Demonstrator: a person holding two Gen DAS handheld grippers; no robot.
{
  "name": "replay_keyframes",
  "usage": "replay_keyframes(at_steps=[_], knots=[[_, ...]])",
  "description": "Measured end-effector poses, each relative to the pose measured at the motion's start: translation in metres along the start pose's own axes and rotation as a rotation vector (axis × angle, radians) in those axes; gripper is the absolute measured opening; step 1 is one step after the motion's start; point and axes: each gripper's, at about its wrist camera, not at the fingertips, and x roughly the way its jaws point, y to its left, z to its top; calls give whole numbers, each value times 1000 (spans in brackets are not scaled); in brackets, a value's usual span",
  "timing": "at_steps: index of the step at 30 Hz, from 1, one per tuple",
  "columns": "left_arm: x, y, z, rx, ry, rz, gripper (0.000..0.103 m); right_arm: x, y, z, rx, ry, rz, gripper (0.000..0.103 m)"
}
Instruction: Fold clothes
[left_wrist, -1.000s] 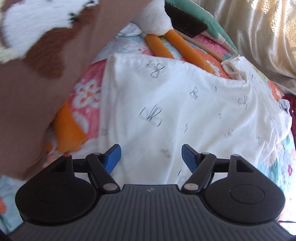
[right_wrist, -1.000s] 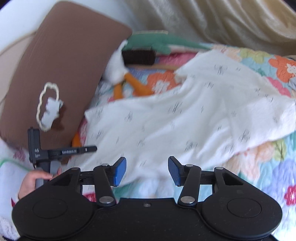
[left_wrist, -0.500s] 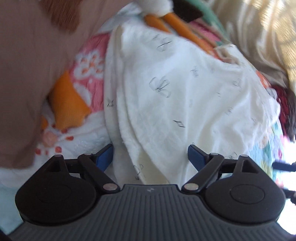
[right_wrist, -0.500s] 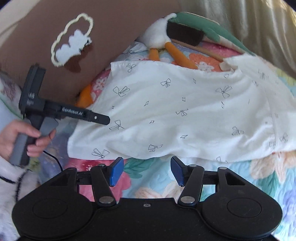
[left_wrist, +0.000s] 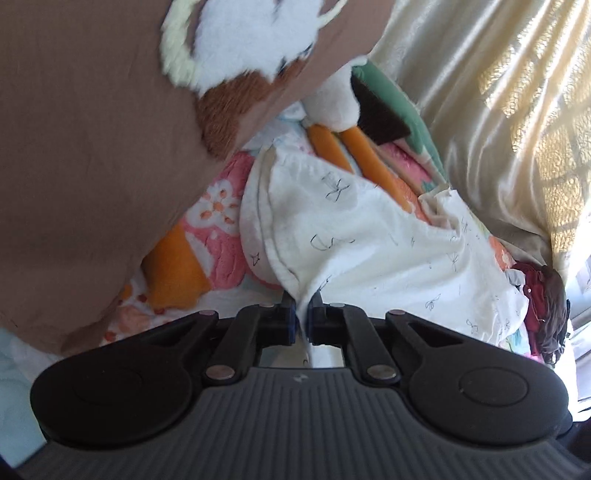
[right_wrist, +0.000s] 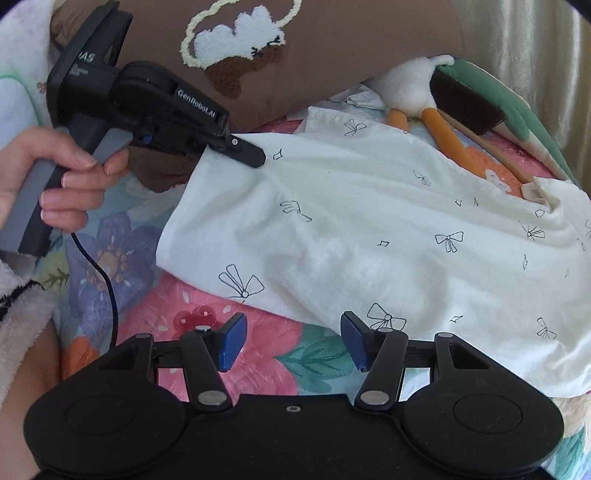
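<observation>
A white garment with small black bow prints (right_wrist: 369, 229) lies spread on a floral quilt (right_wrist: 258, 369). My left gripper (left_wrist: 302, 317) is shut on the garment's left corner (left_wrist: 332, 236), with the cloth pinched between the blue pads. In the right wrist view the left gripper (right_wrist: 236, 147) holds that corner lifted a little off the bed. My right gripper (right_wrist: 291, 345) is open and empty, just in front of the garment's near edge, above the quilt.
A brown pillow with a white cloud patch (right_wrist: 314, 55) lies at the back left. A plush goose with orange legs (right_wrist: 410, 96) and a green item (right_wrist: 509, 110) lie behind the garment. A cream curtain (left_wrist: 498, 110) hangs at the right. Dark clothes (left_wrist: 546, 306) are piled at the far right.
My left gripper has closed on the garment's left corner and lifted it. My right gripper has moved closer to the garment's near edge and stays open.
</observation>
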Motion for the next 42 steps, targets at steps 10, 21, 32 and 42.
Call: replay_keyframes(at_steps=[10,21,32,42], knots=[[26,16,-3,-109,119,-4,25,9,25,-6,-169,-32,-34,63],[17,13,2,-142,75,-224,6,31,64,7,-325,-125,-16,68],[24,29,2,-241,108,-328,6,61,92,5,-546,-283,-155,87],[23,43,1,-342,109,-434,9,51,29,47,-138,-262,-59,7]])
